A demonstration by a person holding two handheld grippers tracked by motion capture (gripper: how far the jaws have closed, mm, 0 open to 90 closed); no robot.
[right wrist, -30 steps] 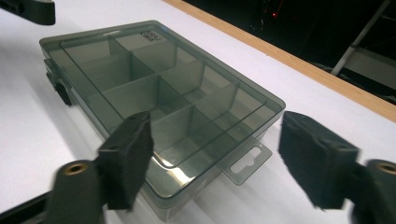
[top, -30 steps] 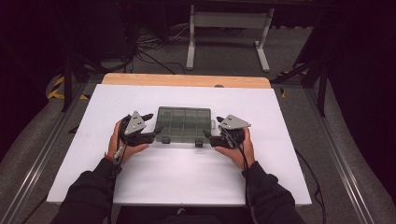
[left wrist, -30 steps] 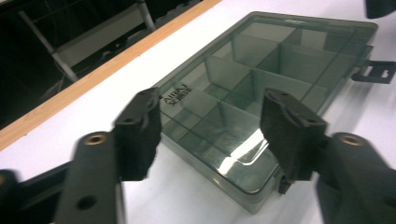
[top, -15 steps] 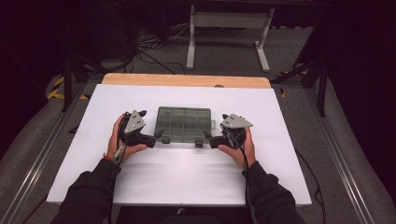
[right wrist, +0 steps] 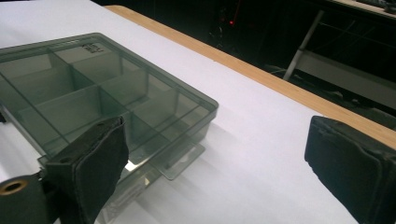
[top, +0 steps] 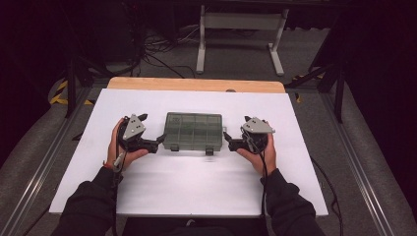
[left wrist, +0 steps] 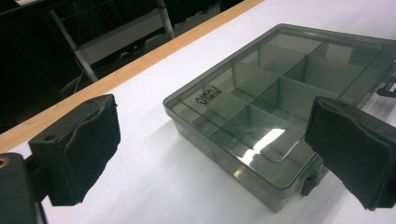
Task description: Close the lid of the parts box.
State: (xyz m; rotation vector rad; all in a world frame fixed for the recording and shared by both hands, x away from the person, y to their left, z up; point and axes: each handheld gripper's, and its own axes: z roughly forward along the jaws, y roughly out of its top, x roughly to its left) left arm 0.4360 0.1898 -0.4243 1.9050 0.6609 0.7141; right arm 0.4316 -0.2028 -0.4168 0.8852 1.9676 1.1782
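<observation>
Organizer box [top: 193, 131] sits shut mid-table [top: 196, 191], left gripper [top: 158, 141] and right gripper [top: 227, 144] just off its short ends — jaws have just been opening, both spread, nothing pinched. Looks like a release step; next they'd need to back away cleanly.

High overhead; two close views sharing box [top: 193, 131]

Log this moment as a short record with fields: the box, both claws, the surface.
box: clear grey compartment box, lid shut, flat on the table
left claw: open, at the box's left end, jaws just opened, nothing between them
right claw: open, at the box's right end, nothing gripped
surface: white table, wooden far edge
</observation>
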